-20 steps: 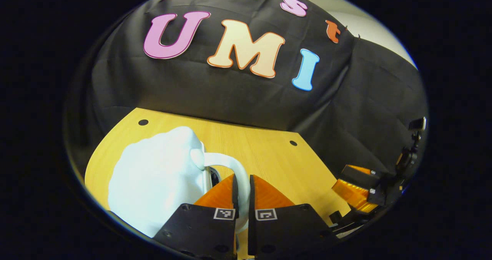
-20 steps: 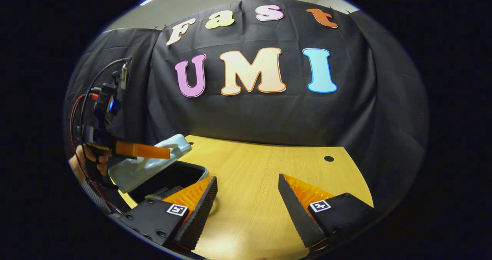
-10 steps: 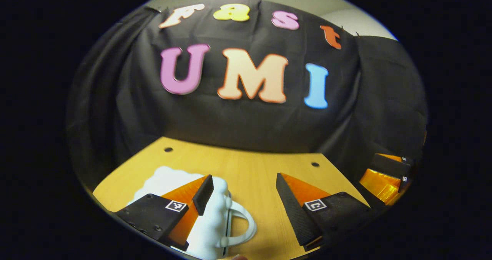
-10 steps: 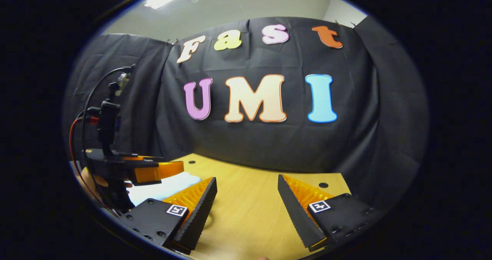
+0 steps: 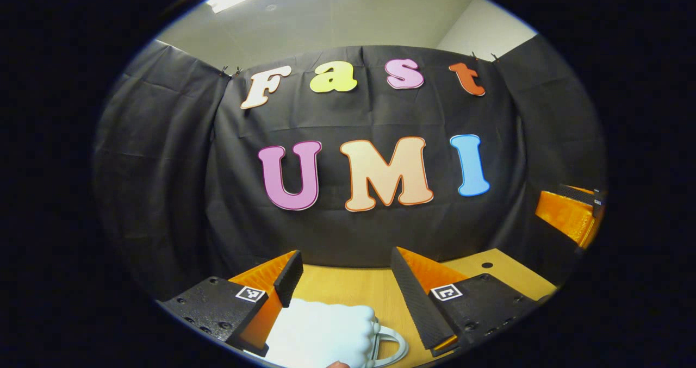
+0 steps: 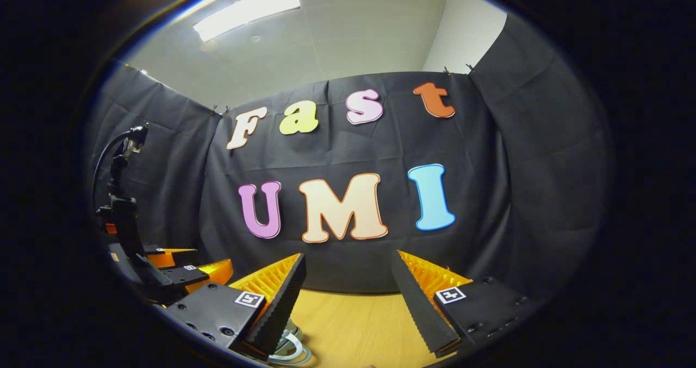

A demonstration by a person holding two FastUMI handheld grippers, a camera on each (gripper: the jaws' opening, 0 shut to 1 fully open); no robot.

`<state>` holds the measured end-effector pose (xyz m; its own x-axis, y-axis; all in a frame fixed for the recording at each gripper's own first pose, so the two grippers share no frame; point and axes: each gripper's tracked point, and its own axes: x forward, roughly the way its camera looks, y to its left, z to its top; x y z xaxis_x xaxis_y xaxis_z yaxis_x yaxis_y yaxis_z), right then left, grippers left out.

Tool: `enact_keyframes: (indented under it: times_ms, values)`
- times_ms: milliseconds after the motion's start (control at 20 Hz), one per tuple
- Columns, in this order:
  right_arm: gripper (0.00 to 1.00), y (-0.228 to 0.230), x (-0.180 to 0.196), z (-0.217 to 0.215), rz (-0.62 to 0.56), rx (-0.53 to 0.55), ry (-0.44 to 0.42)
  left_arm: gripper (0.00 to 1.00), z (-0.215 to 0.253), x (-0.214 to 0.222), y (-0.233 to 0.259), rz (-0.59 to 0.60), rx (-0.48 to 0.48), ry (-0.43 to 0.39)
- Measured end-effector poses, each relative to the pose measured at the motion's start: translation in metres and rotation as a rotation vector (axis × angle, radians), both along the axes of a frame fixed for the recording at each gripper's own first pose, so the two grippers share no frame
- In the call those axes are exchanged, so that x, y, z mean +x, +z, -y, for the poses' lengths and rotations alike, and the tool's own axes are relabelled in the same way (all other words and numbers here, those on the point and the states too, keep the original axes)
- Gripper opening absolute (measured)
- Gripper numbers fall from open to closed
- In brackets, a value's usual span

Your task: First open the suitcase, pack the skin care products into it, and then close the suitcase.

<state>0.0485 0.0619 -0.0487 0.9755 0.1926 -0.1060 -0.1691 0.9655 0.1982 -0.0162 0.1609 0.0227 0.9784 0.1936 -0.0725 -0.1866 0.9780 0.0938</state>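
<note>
Below the left gripper (image 5: 343, 281), in the left gripper view, the pale suitcase (image 5: 321, 332) lies shut on the wooden table (image 5: 353, 286), its lid down and its looped handle (image 5: 392, 346) pointing toward the right finger. That gripper hangs above the case with its fingers spread wide and nothing between them; neither finger touches the case. Each finger mount carries a small square black-and-white marker (image 5: 249, 293); its pattern is a code, not readable writing. No brand or label can be made out on the suitcase shell, which looks plain and softly ribbed.

Far to the right of the suitcase in the same view, the right gripper (image 5: 568, 210) shows at the edge, raised above table level.

Seen from the right gripper view, the right gripper (image 6: 348, 286) is also released, fingers wide apart over bare table (image 6: 353, 319), holding nothing. The suitcase handle (image 6: 288, 346) peeks out just below its left finger, at the bottom edge. Left of that, the left gripper (image 6: 179, 270) hangs in the air, with a cable (image 6: 106, 156) arching above its body. A ceiling light (image 6: 247, 12) glows overhead.
</note>
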Motion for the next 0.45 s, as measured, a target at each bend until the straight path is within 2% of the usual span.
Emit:
enact_keyframes:
  times_ms: [450]
  values:
    - [0.98, 0.028, -0.017, -0.012, 0.05, -0.031, -0.042, 0.94, -0.01, -0.006, 0.006, -0.002, -0.024, -0.052]
